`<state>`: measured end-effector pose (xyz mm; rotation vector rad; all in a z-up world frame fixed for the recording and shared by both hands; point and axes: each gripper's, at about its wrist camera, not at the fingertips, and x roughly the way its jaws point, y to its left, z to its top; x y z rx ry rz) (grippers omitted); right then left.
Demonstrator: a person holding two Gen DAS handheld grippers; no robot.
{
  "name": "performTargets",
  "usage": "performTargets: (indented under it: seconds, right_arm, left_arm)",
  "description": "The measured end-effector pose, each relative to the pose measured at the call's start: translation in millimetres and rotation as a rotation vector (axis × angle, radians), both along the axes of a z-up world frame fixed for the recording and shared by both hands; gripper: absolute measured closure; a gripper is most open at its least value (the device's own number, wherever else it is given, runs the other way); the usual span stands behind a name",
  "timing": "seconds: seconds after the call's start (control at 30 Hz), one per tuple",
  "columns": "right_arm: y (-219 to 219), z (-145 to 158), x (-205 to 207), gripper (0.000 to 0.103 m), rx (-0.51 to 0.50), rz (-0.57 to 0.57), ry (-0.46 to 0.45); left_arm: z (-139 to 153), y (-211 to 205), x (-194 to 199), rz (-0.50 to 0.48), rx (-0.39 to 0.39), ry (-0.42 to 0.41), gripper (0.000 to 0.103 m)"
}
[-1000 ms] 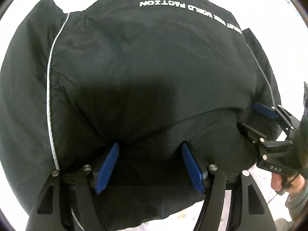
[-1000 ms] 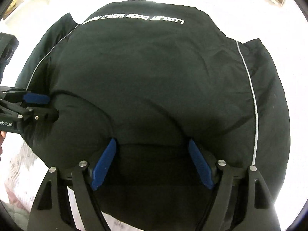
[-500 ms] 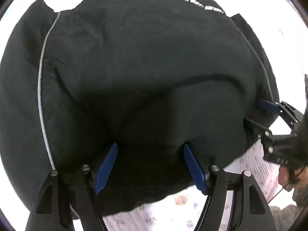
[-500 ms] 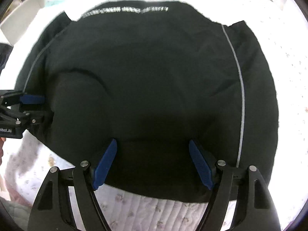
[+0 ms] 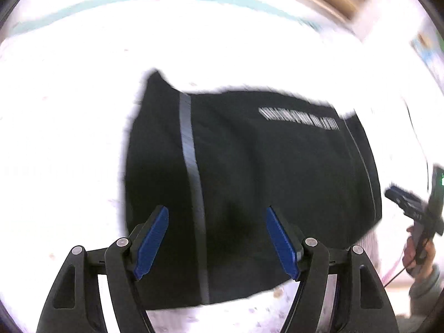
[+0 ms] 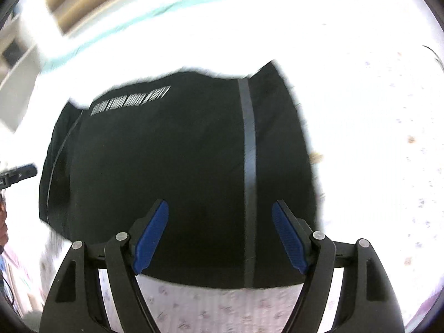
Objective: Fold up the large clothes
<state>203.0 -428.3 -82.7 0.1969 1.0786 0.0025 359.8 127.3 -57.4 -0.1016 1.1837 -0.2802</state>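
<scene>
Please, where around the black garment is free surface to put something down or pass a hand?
The black garment fills the middle. Bare white quilted bed cover lies to its right in the right wrist view, to its left in the left wrist view, and beyond its far edge. The near strip is crowded: both open tools, left tool and right tool, hover there.

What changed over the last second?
Both hand-held grippers, left and right, pulled back and up from the black garment: it now looks smaller, with bedding and the room's far side in view. Jaws were open before and remain open, holding nothing. The garment stays folded flat, text strip on the far side.
</scene>
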Motion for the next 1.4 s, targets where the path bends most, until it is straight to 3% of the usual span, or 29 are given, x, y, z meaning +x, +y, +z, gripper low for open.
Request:
performTargets:
  seconds: [0.1, 0.27, 0.47, 0.57, 0.77, 0.93, 1.13, 1.23, 1.33, 1.4]
  right_arm:
    - [-36, 3, 14, 0.023, -0.006, -0.072, -0.011]
    - [-74, -19, 35, 0.023, 0.103, -0.122, 0.036]
    - [-101, -57, 43, 0.023, 0.296, -0.154, 0.096]
    - [-104, -74, 51, 0.023, 0.391, -0.147, 0.123]
    - [-92, -95, 66, 0.023, 0.431, -0.109, 0.157]
    - [-84, -122, 76, 0.018, 0.485, -0.11, 0.199]
    - [-91, -125, 77, 0.016, 0.605, -0.1, 0.188]
    - [-92, -119, 74, 0.016, 0.612, -0.074, 0.167]
    - [-89, -131, 76, 0.015, 0.594, -0.056, 0.204]
    - [-86, -140, 77, 0.009, 0.614, -0.058, 0.198]
  left_arm:
    - [-4, 43, 20, 0.105, -0.046, 0.009, 0.029]
    - [-32, 93, 29, 0.201, -0.166, 0.077, 0.029]
    - [-94, 83, 38, 0.239, -0.229, 0.189, 0.029]
    - [-108, 88, 39, 0.243, -0.267, 0.223, 0.029]
    - [-138, 85, 49, 0.228, -0.438, 0.292, 0.029]
    - [-149, 73, 53, 0.208, -0.475, 0.332, 0.029]
    - [-154, 57, 58, 0.177, -0.537, 0.356, 0.029]
    - [-148, 46, 59, 0.125, -0.536, 0.344, 0.029]
    - [-154, 38, 62, 0.119, -0.528, 0.366, 0.029]
    - [-164, 31, 63, 0.125, -0.54, 0.39, 0.029]
